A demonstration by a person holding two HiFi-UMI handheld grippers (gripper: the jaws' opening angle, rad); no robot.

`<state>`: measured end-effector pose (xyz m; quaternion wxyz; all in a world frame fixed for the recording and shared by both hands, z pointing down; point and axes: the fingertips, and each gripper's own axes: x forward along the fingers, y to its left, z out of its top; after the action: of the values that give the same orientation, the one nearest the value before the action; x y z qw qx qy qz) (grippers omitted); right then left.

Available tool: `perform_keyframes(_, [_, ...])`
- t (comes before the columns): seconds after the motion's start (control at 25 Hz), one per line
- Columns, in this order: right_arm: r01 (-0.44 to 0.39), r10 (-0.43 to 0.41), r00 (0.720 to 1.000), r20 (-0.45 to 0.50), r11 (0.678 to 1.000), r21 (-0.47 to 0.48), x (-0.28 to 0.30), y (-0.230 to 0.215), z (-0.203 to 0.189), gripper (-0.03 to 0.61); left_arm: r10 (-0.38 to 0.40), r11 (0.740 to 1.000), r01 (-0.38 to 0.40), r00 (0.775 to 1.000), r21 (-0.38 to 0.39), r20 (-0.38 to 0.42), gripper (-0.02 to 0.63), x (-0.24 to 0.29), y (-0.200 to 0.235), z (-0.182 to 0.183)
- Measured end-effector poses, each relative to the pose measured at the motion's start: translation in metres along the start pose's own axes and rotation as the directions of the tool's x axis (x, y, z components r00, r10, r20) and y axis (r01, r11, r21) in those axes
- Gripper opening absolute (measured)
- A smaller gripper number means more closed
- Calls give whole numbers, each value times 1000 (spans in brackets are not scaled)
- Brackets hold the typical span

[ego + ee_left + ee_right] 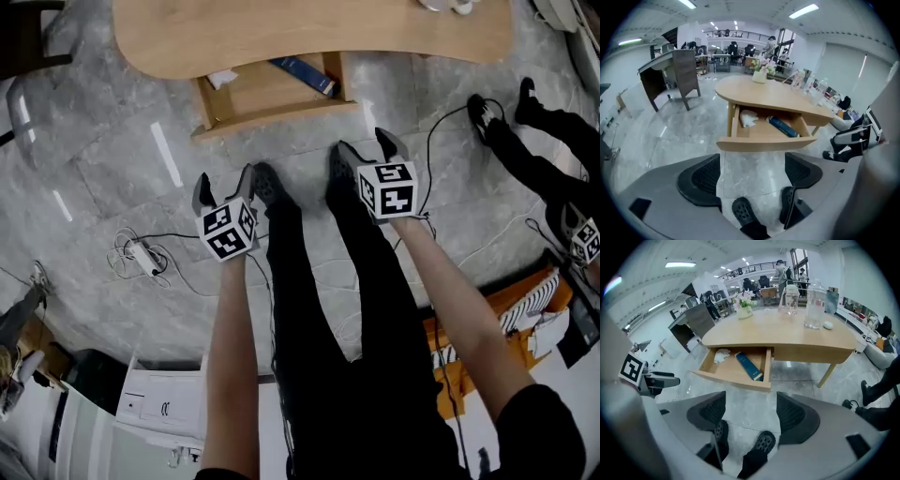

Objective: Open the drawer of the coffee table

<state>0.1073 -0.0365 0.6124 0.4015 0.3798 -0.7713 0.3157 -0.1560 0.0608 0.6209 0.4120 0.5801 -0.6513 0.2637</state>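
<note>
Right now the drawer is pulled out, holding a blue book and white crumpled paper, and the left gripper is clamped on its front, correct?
No. The left gripper view shows the left gripper with jaws apart and empty, short of the drawer. The drawer is out, holding the blue book and white crumpled paper.

Both forearms stretch forward and down, side by side, 1 on each side of the person's legs. The left tool and right tool are empty, their 2 jaws spread wide apart.
</note>
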Motion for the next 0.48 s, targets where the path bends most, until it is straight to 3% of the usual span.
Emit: perform_keyframes(0.48, [-26,25,995,100,1000,4,-130,58,72,290,-26,999,20,989,41,144,443,-143,-56,89])
